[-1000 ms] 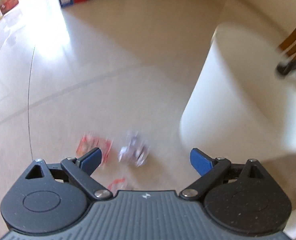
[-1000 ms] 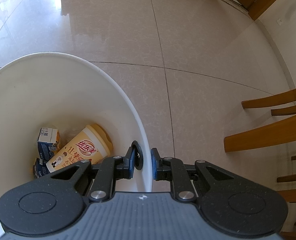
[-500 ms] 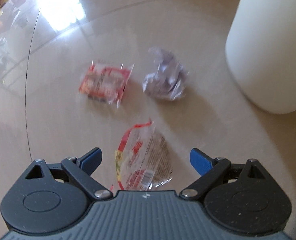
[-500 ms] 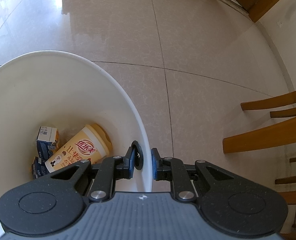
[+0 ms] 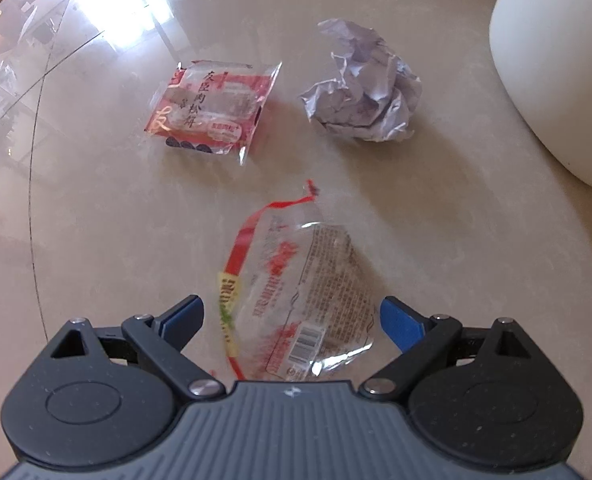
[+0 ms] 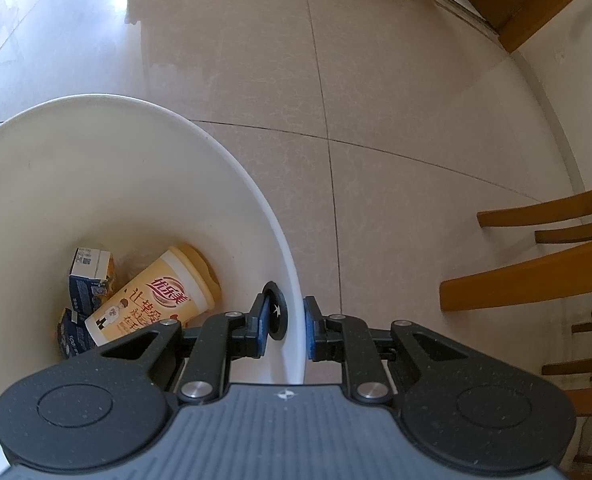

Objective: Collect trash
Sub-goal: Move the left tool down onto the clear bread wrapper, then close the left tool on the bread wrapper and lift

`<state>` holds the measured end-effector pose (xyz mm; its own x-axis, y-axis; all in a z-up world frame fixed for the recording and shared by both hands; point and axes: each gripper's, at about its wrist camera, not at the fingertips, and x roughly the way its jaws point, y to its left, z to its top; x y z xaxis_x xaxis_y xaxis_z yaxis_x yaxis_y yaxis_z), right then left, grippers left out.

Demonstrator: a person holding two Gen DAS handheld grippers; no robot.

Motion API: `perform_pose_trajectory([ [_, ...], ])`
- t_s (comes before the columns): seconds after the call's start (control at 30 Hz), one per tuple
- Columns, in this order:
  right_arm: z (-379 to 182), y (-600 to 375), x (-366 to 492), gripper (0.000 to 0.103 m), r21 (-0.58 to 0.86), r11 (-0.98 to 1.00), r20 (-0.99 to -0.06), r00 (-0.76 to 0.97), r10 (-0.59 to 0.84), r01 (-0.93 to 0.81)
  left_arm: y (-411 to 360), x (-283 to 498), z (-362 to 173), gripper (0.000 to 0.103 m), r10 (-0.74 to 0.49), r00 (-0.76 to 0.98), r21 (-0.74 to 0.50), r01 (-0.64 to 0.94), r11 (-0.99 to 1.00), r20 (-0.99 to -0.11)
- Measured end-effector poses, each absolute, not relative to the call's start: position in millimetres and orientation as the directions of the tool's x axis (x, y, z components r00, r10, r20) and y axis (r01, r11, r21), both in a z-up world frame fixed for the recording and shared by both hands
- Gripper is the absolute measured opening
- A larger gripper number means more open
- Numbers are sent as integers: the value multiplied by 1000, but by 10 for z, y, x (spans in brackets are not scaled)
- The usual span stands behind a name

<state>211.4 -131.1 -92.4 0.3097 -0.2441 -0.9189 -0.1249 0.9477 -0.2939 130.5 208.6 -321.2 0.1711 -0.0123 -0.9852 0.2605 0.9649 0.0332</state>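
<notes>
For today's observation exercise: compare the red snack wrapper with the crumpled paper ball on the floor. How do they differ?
The red snack wrapper lies flat; the crumpled paper ball stands up in a bunched lump. The wrapper is glossy, partly clear plastic with red print; the ball is dull, pale, creased paper. The ball lies nearer the white bin. Both rest loose on the tiled floor, untouched.

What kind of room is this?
Probably a dining or living room at home: shiny tiled floor, wooden chairs and a white bin with rubbish inside.

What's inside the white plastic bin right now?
In the white plastic bin: a yellow milk-tea cup lying down, two blue-and-white cartons. The right gripper hides the near bottom.
</notes>
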Motion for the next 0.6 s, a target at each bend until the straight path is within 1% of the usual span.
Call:
perform_pose_trajectory([
  [0.1, -921, -1310, 2119, 21, -297, 947, -918, 310, -247, -123, 2078, 1322, -3222, 95, -22, 174, 26, 266, 964, -985],
  [0.2, -920, -1305, 2119, 22, -300, 946, -917, 310, -250, -123, 2119, 1343, -3244, 94, -39, 168, 2, 238, 971, -985],
  [0.27, -922, -1296, 2121, 22, -302, 945, -917, 309, -253, -123, 2165, 1369, -3255, 88, -53, 170, -15, 221, 975, -984],
  [0.33, -928, -1285, 2122, 22, -305, 944, -916, 309, -255, -124, 2182, 1376, -3238, 78, -64, 171, -28, 204, 978, -983],
  [0.37, -931, -1283, 2122, 22, -304, 944, -916, 309, -255, -124, 2211, 1397, -3256, 76, -66, 170, -32, 197, 980, -983],
  [0.43, -932, -1281, 2122, 22, -304, 945, -916, 310, -254, -124, 2212, 1404, -3236, 67, -59, 170, -28, 178, 984, -984],
  [0.47, -932, -1280, 2122, 22, -304, 944, -916, 310, -254, -125, 2208, 1405, -3224, 64, -55, 170, -25, 172, 985, -984],
  [0.5, -931, -1281, 2123, 22, -305, 944, -916, 310, -254, -125, 2194, 1418, -3190, 59, -57, 167, -28, 171, 985, -984],
  [0.57, -932, -1280, 2123, 22, -303, 945, -916, 310, -254, -122, 2178, 1437, -3176, 54, -58, 157, -30, 174, 984, -986],
  [0.6, -932, -1278, 2122, 22, -305, 944, -916, 309, -255, -125, 2177, 1442, -3160, 50, -59, 155, -31, 176, 984, -986],
])
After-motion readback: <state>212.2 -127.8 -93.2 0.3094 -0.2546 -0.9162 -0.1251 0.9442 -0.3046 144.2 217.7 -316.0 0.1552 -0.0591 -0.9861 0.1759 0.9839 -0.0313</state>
